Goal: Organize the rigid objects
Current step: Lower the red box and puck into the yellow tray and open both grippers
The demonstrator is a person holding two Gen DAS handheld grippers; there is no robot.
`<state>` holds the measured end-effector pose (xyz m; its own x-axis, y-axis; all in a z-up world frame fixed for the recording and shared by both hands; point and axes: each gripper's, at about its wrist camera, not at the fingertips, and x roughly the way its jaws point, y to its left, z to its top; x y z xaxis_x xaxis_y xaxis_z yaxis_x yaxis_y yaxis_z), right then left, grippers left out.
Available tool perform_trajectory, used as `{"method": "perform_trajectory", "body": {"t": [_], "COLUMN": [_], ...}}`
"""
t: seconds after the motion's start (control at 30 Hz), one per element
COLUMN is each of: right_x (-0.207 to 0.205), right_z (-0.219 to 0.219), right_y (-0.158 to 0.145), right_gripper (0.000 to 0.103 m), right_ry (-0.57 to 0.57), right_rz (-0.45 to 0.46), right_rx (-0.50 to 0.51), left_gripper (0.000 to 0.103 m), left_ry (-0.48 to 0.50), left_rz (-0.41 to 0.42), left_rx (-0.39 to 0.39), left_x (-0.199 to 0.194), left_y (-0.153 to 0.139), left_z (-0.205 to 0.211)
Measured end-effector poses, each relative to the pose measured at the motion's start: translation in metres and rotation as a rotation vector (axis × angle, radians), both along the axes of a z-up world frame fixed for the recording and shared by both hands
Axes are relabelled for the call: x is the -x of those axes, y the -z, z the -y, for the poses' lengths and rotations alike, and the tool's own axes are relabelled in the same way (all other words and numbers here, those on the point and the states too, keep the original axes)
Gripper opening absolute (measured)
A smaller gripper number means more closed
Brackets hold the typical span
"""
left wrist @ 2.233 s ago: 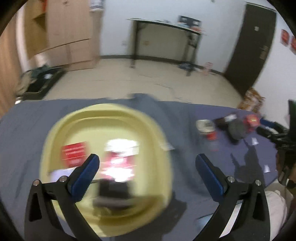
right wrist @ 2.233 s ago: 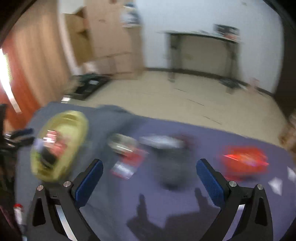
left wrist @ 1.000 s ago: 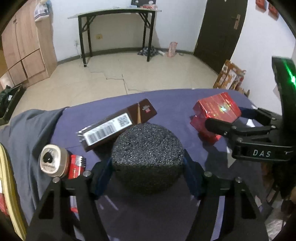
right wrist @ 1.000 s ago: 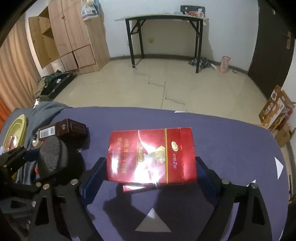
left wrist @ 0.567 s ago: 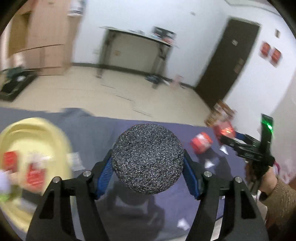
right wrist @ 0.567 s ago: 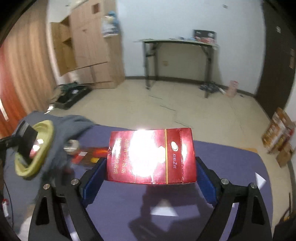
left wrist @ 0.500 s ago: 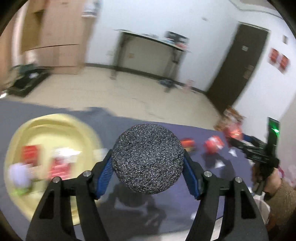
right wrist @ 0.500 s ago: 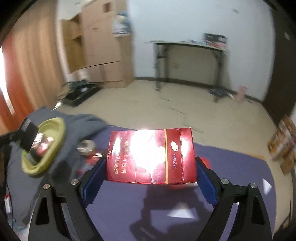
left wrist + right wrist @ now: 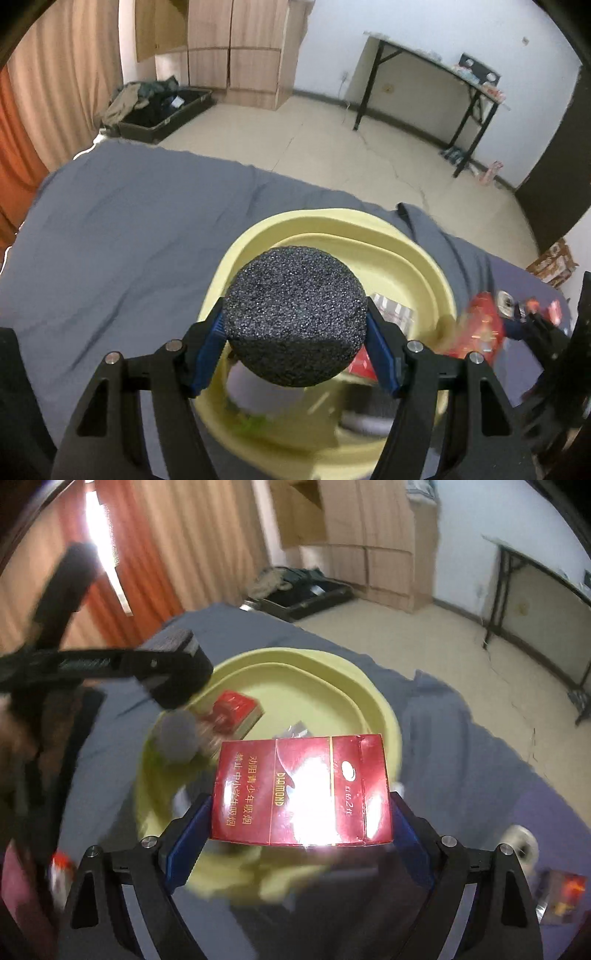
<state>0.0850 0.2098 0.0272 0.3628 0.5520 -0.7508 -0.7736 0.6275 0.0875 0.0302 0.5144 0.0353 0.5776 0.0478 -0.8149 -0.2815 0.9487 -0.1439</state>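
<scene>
From the left wrist camera, the left gripper is clamped about halfway shut on a round black foam block, its blue pads pressed against both sides of it. The block hangs over the near part of a pale yellow basin that sits on a grey cloth spread over the table. Inside the basin lie blurred things, among them something red and something white, too smeared to name. At the right edge the right gripper comes into view carrying a red cigarette pack, itself blurred. From the right wrist camera, that same red cigarette pack sits flat between the pads of the right gripper, the jaws fairly wide and gripping its short sides, poised above the near rim of the yellow basin. A second red pack lies inside the basin beside a grey blurred lump. The left gripper reaches in from the left over the basin's far-left rim with the foam block in it.
</scene>
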Motion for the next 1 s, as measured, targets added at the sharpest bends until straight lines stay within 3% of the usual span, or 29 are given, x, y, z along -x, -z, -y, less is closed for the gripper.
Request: {"method": "perform_trajectory", "body": {"t": [0.13, 0.23, 0.37, 0.43, 0.53, 0.63, 0.8, 0.9, 1.0], "right_x": [-0.021, -0.020, -0.020, -0.014, -0.007, -0.006, -0.012, -0.009, -0.014], "right_z": [-0.046, -0.058, -0.064, -0.059, -0.044, 0.008, 0.174, 0.281, 0.368], "right_y": [0.024, 0.030, 0.034, 0.031, 0.022, -0.005, -0.051, -0.050, -0.024], "right_gripper": [0.090, 0.090, 0.096, 0.102, 0.102, 0.103, 0.103, 0.103, 0.103], "right_ry": [0.009, 0.022, 0.047, 0.086, 0.140, 0.235, 0.478, 0.587, 0.699], "right_rz": [-0.028, -0.023, -0.033, -0.023, 0.010, 0.010, 0.078, 0.145, 0.168], "right_rx": [0.029, 0.033, 0.039, 0.015, -0.018, -0.093, -0.190, -0.164, -0.028], "left_gripper": [0.069, 0.069, 0.072, 0.088, 0.100, 0.103, 0.103, 0.103, 0.103], "left_ry": [-0.027, -0.022, -0.042, -0.046, -0.063, -0.043, 0.104, 0.222, 0.319], "left_rz": [-0.035, -0.085, -0.086, -0.066, -0.017, 0.053, 0.127, 0.157, 0.165], "left_rx": [0.009, -0.026, 0.006, 0.048, 0.074, 0.060, 0.020, 0.029, 0.038], "left_x": [-0.028, -0.033, -0.030, -0.030, -0.024, -0.019, -0.031, -0.048, -0.070], "left_y": [0.025, 0.040, 0.054, 0.057, 0.046, 0.018, -0.027, -0.035, -0.027], "left_z": [0.001, -0.002, -0.007, -0.009, -0.010, 0.007, 0.089, 0.155, 0.219]}}
